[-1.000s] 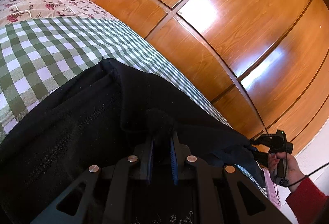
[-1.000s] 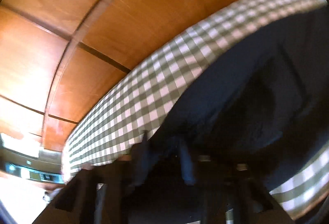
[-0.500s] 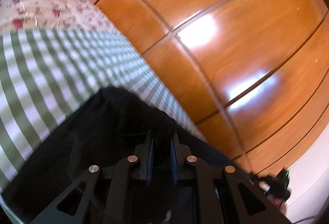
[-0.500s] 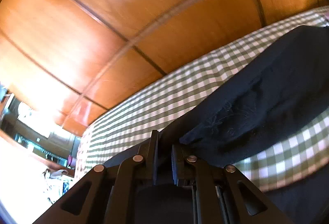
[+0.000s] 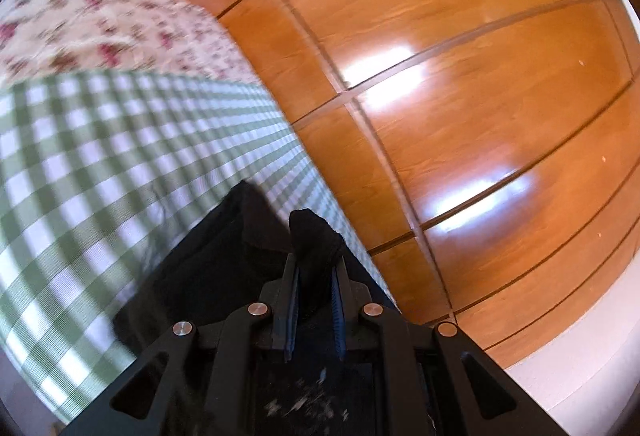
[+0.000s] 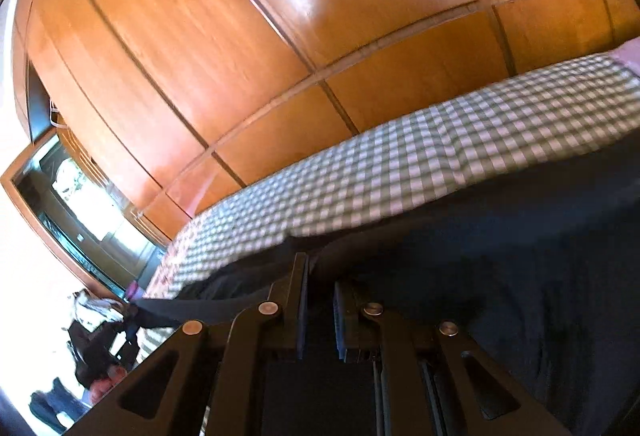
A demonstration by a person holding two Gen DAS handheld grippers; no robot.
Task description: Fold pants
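The black two-finger left gripper [image 5: 315, 268] was clamped on a bunched fold of the black fabric pants [image 5: 224, 260], which trailed over the green-and-white checked bed cover [image 5: 100, 163] (a floral cream quilt [image 5: 100, 23] lay beyond), beside glossy orange-brown wooden wardrobe panels [image 5: 460, 95].

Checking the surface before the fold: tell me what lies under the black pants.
Under the black pants lies a green checked cloth, with a floral cover beyond. What the pants cover directly stays hidden.
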